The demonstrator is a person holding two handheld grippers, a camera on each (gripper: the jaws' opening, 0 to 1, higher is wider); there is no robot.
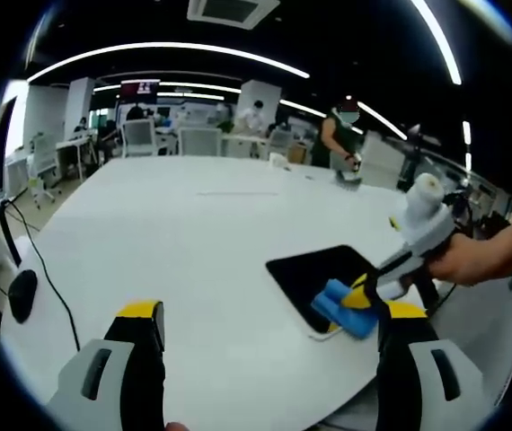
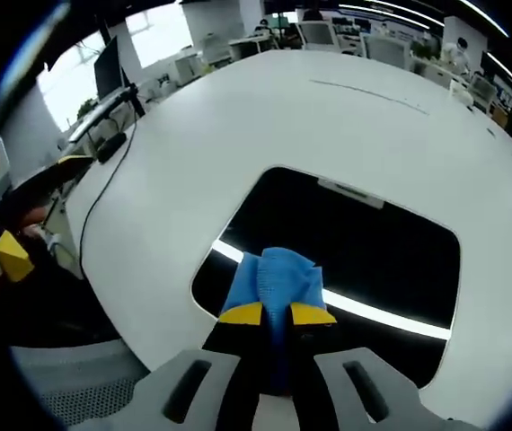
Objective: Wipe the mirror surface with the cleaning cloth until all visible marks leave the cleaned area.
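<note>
The right claw [image 2: 277,314] is squeezed tight on the blue cloth [image 2: 274,278] and presses it on the near edge of the dark mirror [image 2: 364,242]. The mirror lies flat on the white worktop [image 2: 238,126]. The left claw [image 1: 269,323] is wide open, holding nothing, above the worktop beside the mirror.

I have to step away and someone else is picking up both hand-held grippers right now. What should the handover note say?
Left hand-held gripper: open, holding nothing, above the white table.
Right hand-held gripper: shut on the blue cloth, which is pressed on the mirror's near edge.
Mirror lies flat on the table.
Done: cloth is on the glass.
Left: wipe the rest; I cannot tell marks from reflections here.
</note>
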